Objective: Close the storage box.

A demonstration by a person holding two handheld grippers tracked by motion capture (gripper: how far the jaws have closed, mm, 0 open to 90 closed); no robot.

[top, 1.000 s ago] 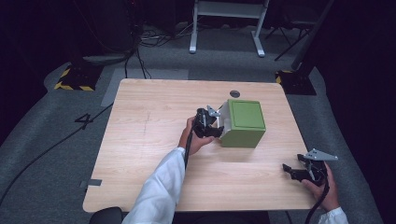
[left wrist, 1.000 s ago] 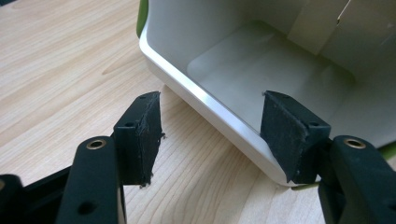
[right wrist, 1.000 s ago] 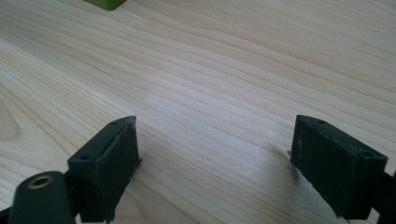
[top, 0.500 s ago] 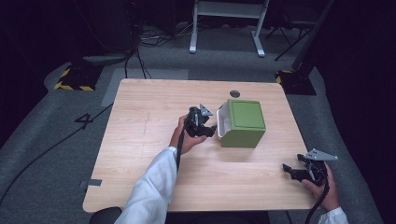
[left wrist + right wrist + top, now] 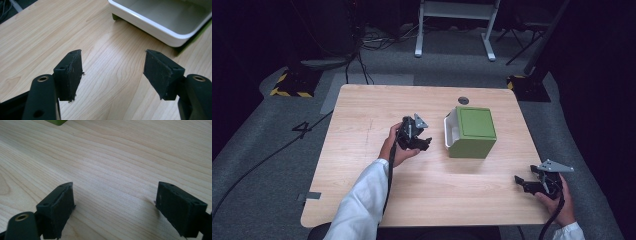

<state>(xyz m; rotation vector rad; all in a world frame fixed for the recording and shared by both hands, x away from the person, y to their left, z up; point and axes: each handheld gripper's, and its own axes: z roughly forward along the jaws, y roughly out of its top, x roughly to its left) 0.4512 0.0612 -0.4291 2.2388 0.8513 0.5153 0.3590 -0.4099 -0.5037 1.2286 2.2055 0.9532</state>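
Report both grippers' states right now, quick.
Left gripper: open, holding nothing, jaws apart over bare wood near the white drawer.
Right gripper: open, holding nothing, jaws apart over the table.

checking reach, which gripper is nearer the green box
Left. The left gripper sits just beside the green box on its white side; the right gripper is farther off, near the table's front right corner.

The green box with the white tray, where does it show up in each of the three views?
High view: green box right of table centre.
Left gripper view: white tray at top right, green edge beneath.
Right gripper view: green corner at top edge.
Shared landmark: wooden table.
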